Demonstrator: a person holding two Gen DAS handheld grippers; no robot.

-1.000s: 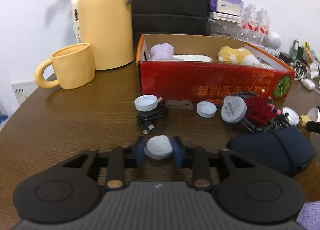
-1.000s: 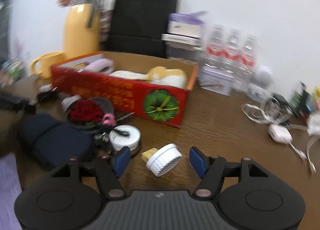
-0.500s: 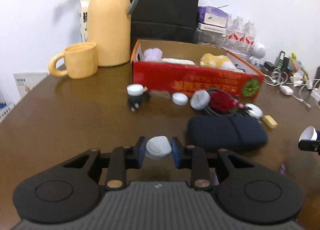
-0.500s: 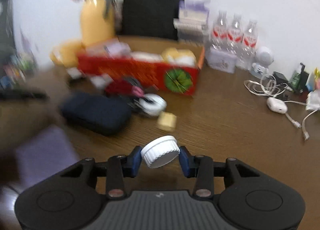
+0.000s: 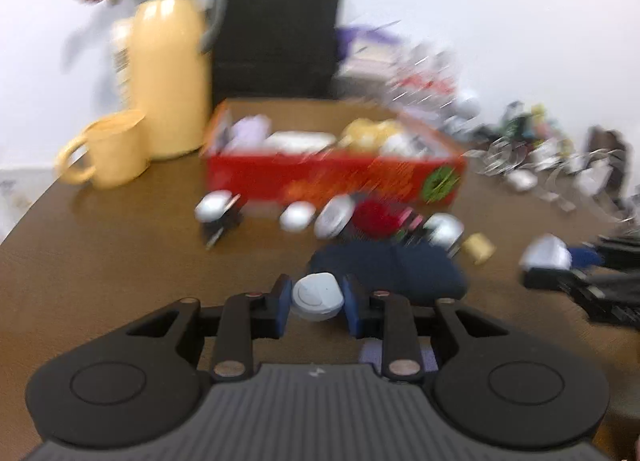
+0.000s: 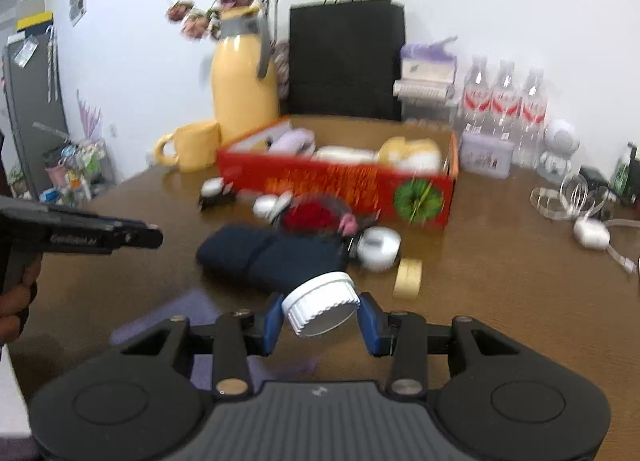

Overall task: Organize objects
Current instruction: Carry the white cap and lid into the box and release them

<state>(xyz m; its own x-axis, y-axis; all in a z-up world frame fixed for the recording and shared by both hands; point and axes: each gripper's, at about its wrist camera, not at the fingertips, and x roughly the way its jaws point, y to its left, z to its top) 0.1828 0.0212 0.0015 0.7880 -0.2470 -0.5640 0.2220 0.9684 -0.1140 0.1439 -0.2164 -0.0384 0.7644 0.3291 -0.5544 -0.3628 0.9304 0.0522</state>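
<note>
One brown surface (image 6: 500, 301) carries everything. One black paper bag (image 6: 346, 61) stands at the back beside one yellow jug (image 6: 244, 89), with one yellow mug (image 6: 196, 145) near it. One red cardboard box (image 6: 340, 185) holds soft items. Three water bottles (image 6: 504, 101) stand to its right. One dark blue pouch (image 6: 272, 257) lies before the box. Two pairs of tongs are each clamped on one white piece, both held above the surface: the left tongs (image 5: 316, 297) on a small white cap (image 5: 318, 295); the right tongs (image 6: 320, 309), which have just been closing, on a ribbed white lid (image 6: 320, 303).
</note>
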